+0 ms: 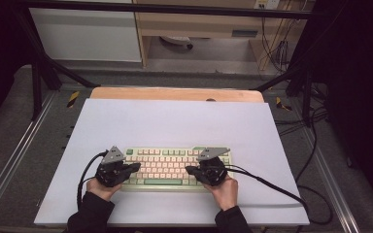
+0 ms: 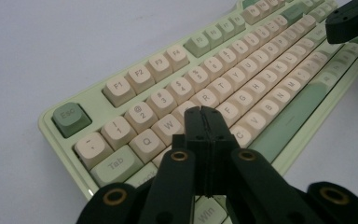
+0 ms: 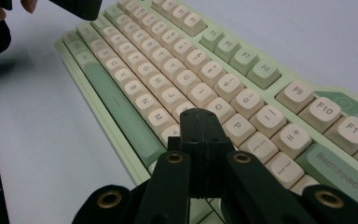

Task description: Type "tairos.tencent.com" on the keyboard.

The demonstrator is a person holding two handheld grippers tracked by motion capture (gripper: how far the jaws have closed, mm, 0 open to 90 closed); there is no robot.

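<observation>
Keyboard [image 1: 167,167] in pale green and cream sits on the white mat [image 1: 175,121], and you hold your left gripper [image 2: 204,111] clenched empty over its left-hand letter keys, your right gripper [image 3: 198,113] clenched empty over its right-hand ones.

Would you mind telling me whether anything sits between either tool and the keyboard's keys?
Nothing visible does. The left tool and the right tool, both shut, hang directly over the keyboard with only keys beneath their tips.
</observation>
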